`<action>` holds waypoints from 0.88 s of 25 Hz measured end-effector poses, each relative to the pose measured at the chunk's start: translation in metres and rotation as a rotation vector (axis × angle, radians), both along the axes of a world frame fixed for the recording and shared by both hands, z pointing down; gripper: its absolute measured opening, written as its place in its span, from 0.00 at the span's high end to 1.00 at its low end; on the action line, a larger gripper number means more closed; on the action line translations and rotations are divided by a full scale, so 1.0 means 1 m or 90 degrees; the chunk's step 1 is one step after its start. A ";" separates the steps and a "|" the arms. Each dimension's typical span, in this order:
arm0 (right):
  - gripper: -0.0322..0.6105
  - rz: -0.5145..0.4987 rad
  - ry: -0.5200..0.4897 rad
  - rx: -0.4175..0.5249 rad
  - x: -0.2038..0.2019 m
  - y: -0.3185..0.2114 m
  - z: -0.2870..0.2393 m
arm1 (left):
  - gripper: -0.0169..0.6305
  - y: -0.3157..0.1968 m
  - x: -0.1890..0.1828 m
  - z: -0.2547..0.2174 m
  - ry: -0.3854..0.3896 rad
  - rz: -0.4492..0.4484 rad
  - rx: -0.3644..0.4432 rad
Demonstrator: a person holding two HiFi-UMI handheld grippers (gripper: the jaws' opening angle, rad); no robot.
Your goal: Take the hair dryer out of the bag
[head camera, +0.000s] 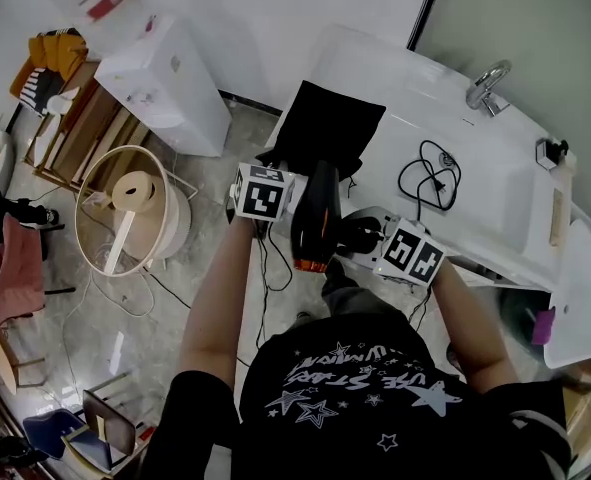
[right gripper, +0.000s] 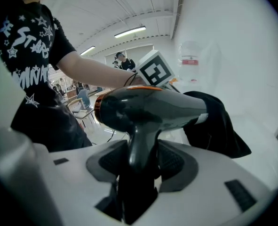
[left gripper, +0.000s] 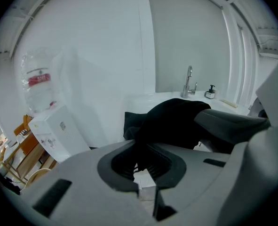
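Observation:
The hair dryer (head camera: pixel 314 216) is black with an orange rim at its rear end and hangs over the counter's near edge. My right gripper (right gripper: pixel 139 160) is shut on its handle (right gripper: pixel 141 142), and its barrel (right gripper: pixel 150 108) lies crosswise above the jaws. The black bag (head camera: pixel 321 126) lies limp on the white counter (head camera: pixel 495 183) just beyond the dryer. My left gripper (left gripper: pixel 146 167) is shut on a fold of that bag's cloth (left gripper: pixel 169 121), left of the dryer. The barrel's front end sits by the bag's edge (right gripper: pixel 214 126). A black power cord (head camera: pixel 429 176) coils on the counter.
A faucet (head camera: pixel 487 86) stands at the counter's far right over the basin. On the floor at left are a white water dispenser (head camera: pixel 170 83) and a round wooden frame holding a paper roll (head camera: pixel 135 206). Shelves and chairs crowd the far left.

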State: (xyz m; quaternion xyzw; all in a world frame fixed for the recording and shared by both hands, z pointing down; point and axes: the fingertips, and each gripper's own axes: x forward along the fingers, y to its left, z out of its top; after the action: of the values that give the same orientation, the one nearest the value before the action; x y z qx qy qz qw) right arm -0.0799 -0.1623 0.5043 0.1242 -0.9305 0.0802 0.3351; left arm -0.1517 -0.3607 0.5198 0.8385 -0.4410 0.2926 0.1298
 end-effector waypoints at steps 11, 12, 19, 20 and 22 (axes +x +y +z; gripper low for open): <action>0.64 0.000 -0.031 -0.003 -0.013 0.048 -0.013 | 0.91 0.008 0.002 0.012 -0.018 0.016 -0.025; 0.64 0.004 -0.036 -0.003 -0.013 0.050 -0.014 | 0.91 0.010 0.002 0.013 -0.018 0.020 -0.027; 0.64 0.067 -0.072 0.002 -0.010 0.051 -0.022 | 0.69 0.036 0.002 0.015 0.015 0.048 -0.027; 0.64 0.077 -0.080 0.004 -0.010 0.050 -0.023 | 0.66 0.041 0.001 0.013 0.022 0.050 -0.028; 0.64 0.099 -0.097 0.009 -0.011 0.049 -0.028 | 0.59 0.053 -0.003 0.008 0.033 0.051 -0.033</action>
State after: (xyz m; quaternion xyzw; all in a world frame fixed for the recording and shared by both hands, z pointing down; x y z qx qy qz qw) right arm -0.0905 -0.1133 0.4766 0.1919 -0.9414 0.1086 0.2552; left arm -0.1548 -0.3080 0.5282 0.8590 -0.3959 0.2870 0.1515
